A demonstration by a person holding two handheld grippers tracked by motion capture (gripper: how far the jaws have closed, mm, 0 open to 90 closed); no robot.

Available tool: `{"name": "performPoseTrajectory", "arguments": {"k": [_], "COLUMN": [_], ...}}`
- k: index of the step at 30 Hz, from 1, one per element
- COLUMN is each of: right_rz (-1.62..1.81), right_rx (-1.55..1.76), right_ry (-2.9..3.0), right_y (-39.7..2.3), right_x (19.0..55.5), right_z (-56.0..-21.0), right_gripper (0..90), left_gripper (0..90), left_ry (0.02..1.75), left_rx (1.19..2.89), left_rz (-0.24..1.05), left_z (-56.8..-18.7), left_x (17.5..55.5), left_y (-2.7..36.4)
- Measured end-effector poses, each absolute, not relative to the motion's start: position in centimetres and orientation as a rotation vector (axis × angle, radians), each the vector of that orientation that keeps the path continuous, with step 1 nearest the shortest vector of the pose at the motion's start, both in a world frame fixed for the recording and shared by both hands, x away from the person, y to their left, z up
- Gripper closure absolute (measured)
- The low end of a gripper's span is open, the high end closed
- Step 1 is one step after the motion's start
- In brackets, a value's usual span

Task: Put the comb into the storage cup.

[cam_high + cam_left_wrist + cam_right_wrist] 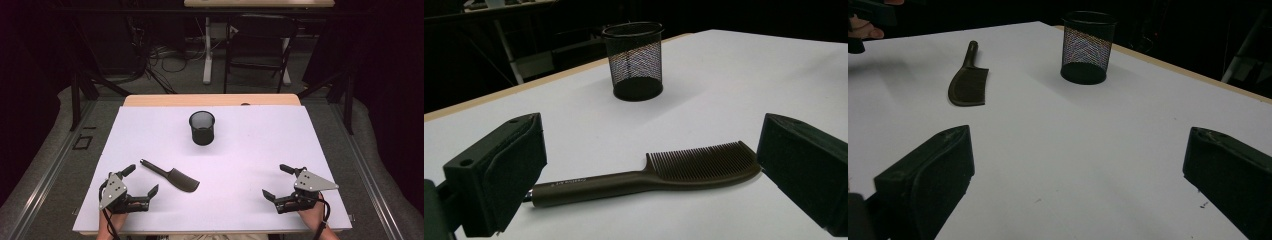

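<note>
a dark brown comb (171,176) is seen lying flat on the white table top (250,150), near the left front edge. its straight handle is pointed toward the far left, and its wide toothed head toward the near right. in the left gripper view its fine teeth (704,160) are turned toward the far side.

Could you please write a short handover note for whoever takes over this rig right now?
Left gripper: open, holding nothing, just short of the comb.
Right gripper: open, holding nothing, at the table's right near edge.
Comb: flat on the table, untouched, handle toward the far left.
Mesh cup: upright, mid-table toward the far side; looks empty.
Done: nothing yet.
Left: probably grasp the comb with the left gripper and stand it in the cup.
</note>
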State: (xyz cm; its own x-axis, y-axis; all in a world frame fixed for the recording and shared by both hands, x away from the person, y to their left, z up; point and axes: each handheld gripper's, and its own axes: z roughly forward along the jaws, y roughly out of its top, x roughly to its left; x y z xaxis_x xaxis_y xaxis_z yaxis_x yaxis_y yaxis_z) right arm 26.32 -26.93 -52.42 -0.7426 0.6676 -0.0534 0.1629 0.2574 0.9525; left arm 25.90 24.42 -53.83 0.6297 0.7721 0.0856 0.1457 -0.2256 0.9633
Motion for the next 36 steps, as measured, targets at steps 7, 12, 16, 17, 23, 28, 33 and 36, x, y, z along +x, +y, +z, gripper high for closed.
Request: {"name": "performPoseTrajectory", "arguments": {"k": [7, 12, 16, 17, 23, 28, 33, 36], "right_rz": [1.489, 1.486, 1.483, 1.485, 1.472, 1.472, 1.470, 1.474], "right_rx": [0.752, 0.744, 0.755, 0.759, 0.746, 0.751, 0.748, 0.752], "right_ry": [2.100, 2.098, 2.108, 2.110, 2.111, 2.113, 2.113, 2.110], "right_y": [-26.9, -26.9, -26.8, -26.8, -26.8, -26.8, -26.8, -26.7], "right_x": [26.5, 26.6, 26.7, 26.7, 26.8, 26.9, 26.9, 26.9], "right_z": [-52.6, -52.5, -52.7, -52.7, -52.7, -52.7, -52.7, -52.8], "right_gripper": [0.0, 0.0, 0.0, 0.0, 0.0, 0.0, 0.0, 0.0], "left_gripper": [0.1, 0.2, 0.2, 0.2, 0.2, 0.3, 0.5, 0.4], "left_ry": [0.769, 0.779, 0.792, 0.791, 0.792, 0.794, 0.803, 0.802], "left_rx": [1.733, 1.740, 1.747, 1.747, 1.754, 1.750, 1.753, 1.752], "left_rz": [0.700, 0.714, 0.712, 0.707, 0.716, 0.731, 0.729, 0.732], "left_z": [-53.7, -53.6, -53.6, -53.5, -53.4, -53.3, -53.2, -53.1], "left_x": [26.2, 26.5, 26.8, 26.9, 27.4, 27.7, 28.2, 28.4], "left_y": [24.5, 24.6, 24.5, 24.5, 24.6, 24.6, 24.6, 24.6]}}
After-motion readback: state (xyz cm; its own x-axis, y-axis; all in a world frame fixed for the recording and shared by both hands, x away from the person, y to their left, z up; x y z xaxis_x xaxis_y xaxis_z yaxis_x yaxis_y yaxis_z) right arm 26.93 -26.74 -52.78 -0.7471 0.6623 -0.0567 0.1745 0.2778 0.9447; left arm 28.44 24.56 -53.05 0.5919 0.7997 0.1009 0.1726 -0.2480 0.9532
